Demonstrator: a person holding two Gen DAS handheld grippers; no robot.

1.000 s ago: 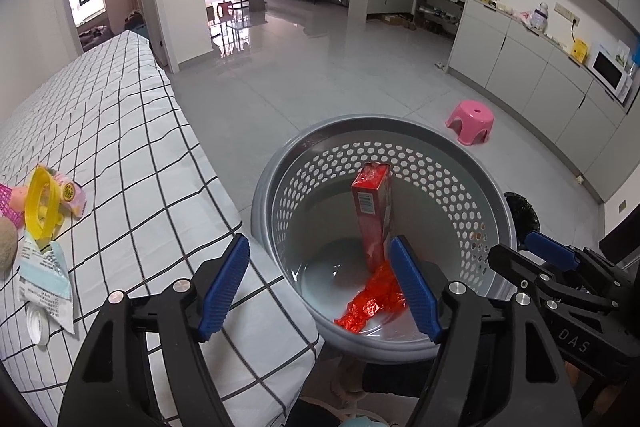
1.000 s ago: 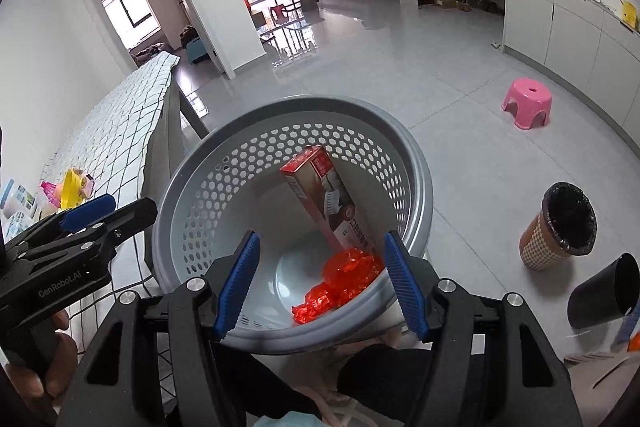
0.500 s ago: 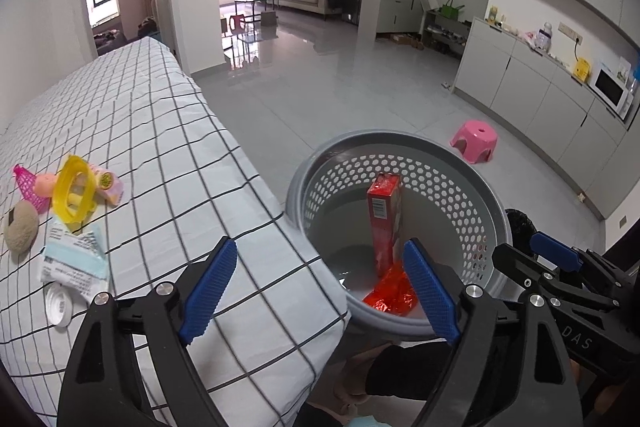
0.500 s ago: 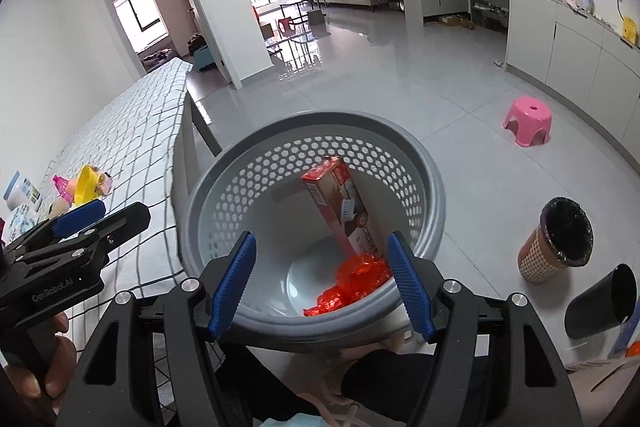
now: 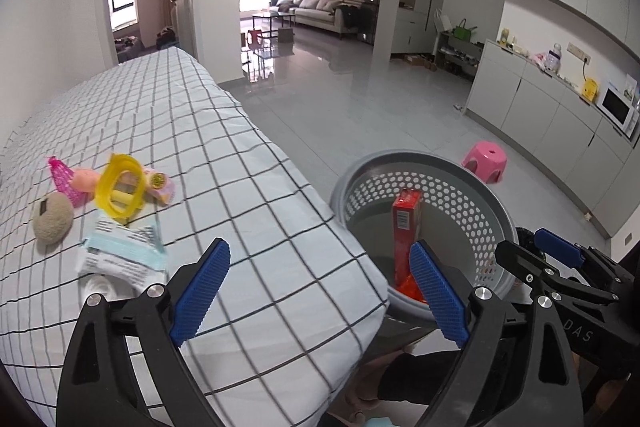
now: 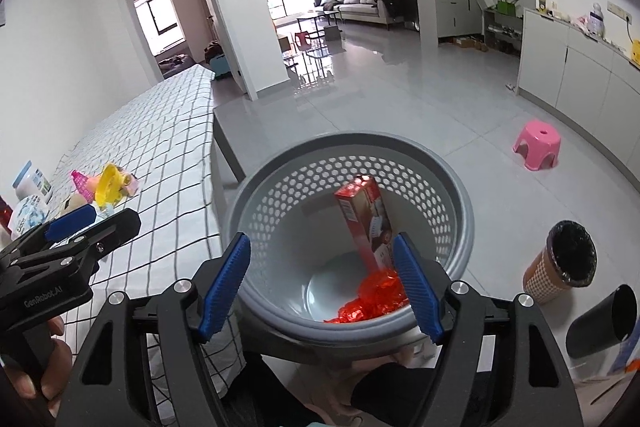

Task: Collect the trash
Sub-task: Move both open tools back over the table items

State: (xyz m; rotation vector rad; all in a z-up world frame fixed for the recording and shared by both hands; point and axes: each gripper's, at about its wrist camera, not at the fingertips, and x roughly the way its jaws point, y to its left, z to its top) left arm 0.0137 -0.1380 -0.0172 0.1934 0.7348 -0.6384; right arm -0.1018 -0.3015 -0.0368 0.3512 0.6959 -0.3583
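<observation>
- A red box (image 6: 366, 223) and a crumpled red wrapper (image 6: 372, 301) are already being held by the grey basket (image 6: 456, 187), beside the checked table (image 5: 248, 187)
- More litter (a pale packet (image 5: 124, 255), a yellow piece (image 5: 120, 187), a round lid (image 5: 100, 289)) is lying on the cloth, uncollected
- The left gripper (image 5: 318, 291) and right gripper (image 6: 320, 289) are being carried with jaws apart, nothing between them

White lettering reading "GenRobot.AI" runs along the black body of the left gripper (image 6: 70, 227), seen from the right wrist camera. The letters "DAS" are stamped on the right gripper (image 5: 558, 253) in the left wrist view. Print on the red box (image 6: 366, 223) in the basket and on the blurred packets on the bed cannot be read.
</observation>
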